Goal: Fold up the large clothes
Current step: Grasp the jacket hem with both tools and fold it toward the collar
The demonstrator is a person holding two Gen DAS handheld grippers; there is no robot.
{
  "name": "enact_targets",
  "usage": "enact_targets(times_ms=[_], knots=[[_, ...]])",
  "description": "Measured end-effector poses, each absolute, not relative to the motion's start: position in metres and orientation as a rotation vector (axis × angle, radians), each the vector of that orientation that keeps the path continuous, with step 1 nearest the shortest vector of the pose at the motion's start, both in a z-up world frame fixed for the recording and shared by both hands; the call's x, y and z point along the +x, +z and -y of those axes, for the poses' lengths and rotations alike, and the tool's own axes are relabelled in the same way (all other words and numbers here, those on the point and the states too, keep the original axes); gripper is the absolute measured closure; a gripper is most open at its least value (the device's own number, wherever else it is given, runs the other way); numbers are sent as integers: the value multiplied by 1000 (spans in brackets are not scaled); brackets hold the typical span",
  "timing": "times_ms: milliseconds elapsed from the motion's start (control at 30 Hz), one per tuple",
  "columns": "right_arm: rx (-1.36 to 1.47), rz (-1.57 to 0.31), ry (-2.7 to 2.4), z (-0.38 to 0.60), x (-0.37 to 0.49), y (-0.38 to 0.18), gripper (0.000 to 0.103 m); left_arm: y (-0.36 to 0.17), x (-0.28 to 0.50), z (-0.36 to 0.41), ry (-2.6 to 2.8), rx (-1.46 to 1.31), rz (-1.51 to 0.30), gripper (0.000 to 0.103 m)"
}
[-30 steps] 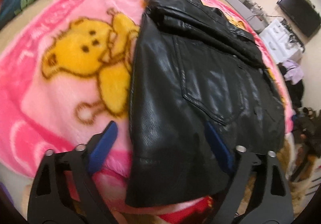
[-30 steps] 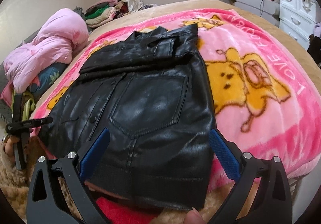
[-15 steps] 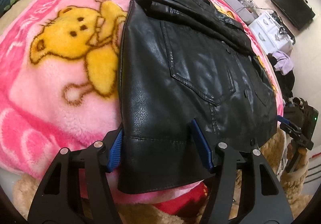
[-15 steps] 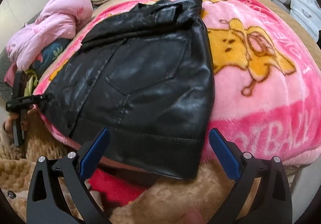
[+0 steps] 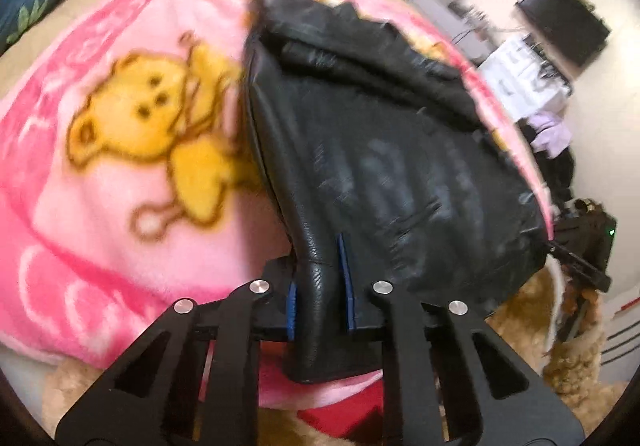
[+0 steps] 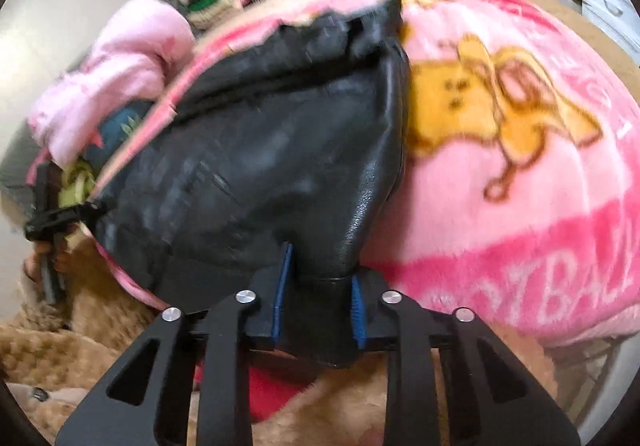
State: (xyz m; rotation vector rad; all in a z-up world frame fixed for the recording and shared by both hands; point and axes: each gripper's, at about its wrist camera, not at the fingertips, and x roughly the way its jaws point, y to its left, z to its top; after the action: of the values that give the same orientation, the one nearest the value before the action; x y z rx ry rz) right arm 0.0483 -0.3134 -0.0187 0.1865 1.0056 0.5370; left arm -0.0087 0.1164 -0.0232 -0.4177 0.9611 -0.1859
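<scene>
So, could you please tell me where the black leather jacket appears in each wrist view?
Left wrist: the black leather jacket fills centre-right, its hem corner pinched in the left claw.
Right wrist: it fills centre-left, hem pinched in the right claw.
Shared landmark: the pink bear blanket underneath.

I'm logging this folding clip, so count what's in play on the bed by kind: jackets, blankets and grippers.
Jackets: 1, black leather jacket
Blankets: 1, pink bear blanket
Grippers: 2, left gripper and right gripper, each shut on the jacket's hem
Total: 4
</scene>
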Motion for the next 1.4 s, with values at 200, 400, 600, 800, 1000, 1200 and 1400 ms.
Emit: enact_targets(times_ms=[200,400,600,800,1000,1200,1400], knots=[[261,-818,609,318,59,28,90,13,10,-119,-213,-452,-850,95],[323,-678,606,320,91,58,91,44,40,-127,-202,-503,-750,95],[404,-593,564,323,128,68,91,61,70,-135,-152,-511,-683,95],[423,-551,525,317,164,77,91,67,99,-141,-115,-528,-653,95],[394,-533,474,305,191,78,91,71,118,-134,-48,-447,-644,94],[373,-548,443,296,218,78,91,66,137,-141,-27,-454,-653,94],[314,-576,416,282,239,77,91,63,158,-143,7,-420,-676,94]])
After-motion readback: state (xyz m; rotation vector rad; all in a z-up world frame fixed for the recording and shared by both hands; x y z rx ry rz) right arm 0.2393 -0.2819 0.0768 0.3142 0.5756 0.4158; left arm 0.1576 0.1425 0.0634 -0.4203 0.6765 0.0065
